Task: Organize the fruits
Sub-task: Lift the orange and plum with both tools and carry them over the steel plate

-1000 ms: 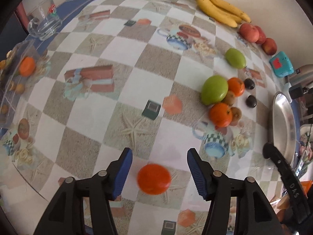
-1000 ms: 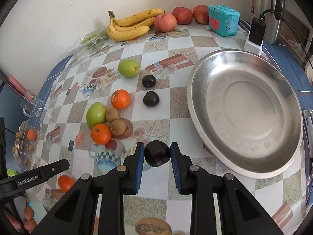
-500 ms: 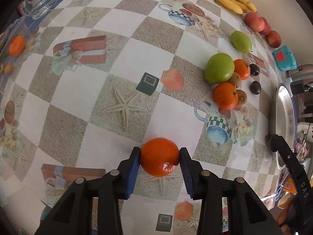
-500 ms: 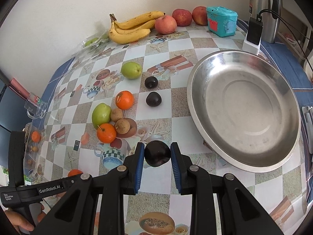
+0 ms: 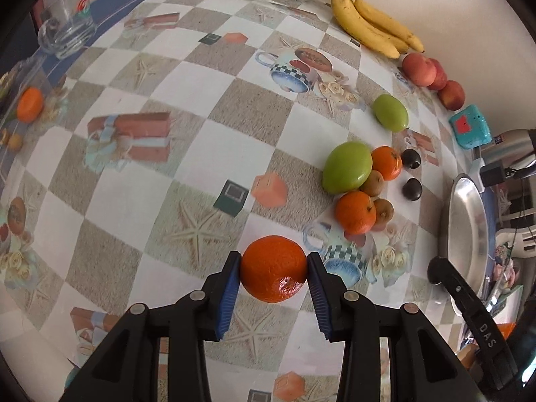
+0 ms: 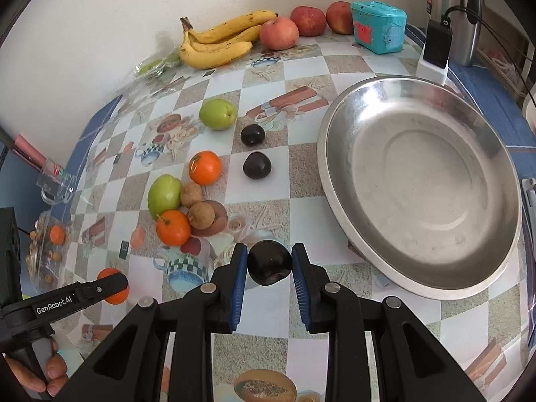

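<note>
My left gripper (image 5: 273,269) is shut on an orange (image 5: 268,261), its blue pads pressing both sides, just above the checked tablecloth. The right wrist view shows this same orange (image 6: 117,298) at the lower left, partly hidden behind the left gripper's finger. My right gripper (image 6: 269,263) is shut on a dark plum (image 6: 268,258), held over the cloth left of the steel bowl (image 6: 418,181). Loose on the table lie two green fruits (image 6: 217,114), two oranges (image 6: 205,167), two dark plums (image 6: 257,165) and small brown fruits (image 6: 201,214).
Bananas (image 6: 217,43) and red apples (image 6: 279,32) line the back wall, beside a teal box (image 6: 378,26) and a steel kettle (image 6: 455,16). A glass mug (image 5: 67,30) and a clear tray holding an orange (image 5: 30,104) stand at the left edge.
The left jaws have closed on the orange, which lay loose between them a second ago. The right gripper keeps hold of the plum in the same place.
</note>
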Demonstrator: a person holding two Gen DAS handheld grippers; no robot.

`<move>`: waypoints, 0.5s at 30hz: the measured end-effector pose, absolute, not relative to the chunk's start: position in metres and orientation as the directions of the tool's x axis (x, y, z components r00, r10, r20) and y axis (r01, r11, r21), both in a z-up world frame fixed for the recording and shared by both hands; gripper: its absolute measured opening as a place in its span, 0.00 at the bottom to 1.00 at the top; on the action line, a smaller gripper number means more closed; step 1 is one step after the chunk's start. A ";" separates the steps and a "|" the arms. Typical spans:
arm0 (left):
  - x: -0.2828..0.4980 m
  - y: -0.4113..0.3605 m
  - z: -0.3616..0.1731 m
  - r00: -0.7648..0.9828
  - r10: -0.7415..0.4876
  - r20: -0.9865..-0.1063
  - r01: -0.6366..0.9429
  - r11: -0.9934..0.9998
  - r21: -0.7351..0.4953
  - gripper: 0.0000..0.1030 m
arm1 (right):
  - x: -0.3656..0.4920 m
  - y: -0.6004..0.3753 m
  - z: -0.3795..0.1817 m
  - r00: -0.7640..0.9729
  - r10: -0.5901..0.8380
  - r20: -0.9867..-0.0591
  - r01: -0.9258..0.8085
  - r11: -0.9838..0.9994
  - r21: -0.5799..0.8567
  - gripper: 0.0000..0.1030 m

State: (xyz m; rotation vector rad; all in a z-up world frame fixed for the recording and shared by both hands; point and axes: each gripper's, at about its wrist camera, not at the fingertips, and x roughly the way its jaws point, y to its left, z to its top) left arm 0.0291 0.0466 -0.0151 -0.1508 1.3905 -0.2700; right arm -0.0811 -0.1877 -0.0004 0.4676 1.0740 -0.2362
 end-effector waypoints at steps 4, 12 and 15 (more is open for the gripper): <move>0.040 0.024 -0.008 0.212 -0.290 -0.933 0.130 0.955 -0.268 0.41 | -0.075 -0.195 0.002 0.478 0.039 -0.877 0.422 0.866 0.268 0.27; 0.051 -0.032 0.017 0.264 -0.348 -0.899 0.258 0.924 -0.282 0.41 | -0.077 -0.225 0.003 0.477 -0.029 -0.879 0.504 0.828 0.246 0.27; 0.054 -0.058 0.024 0.271 -0.368 -0.890 0.317 0.907 -0.278 0.41 | -0.078 -0.241 0.006 0.488 -0.051 -0.871 0.535 0.806 0.252 0.27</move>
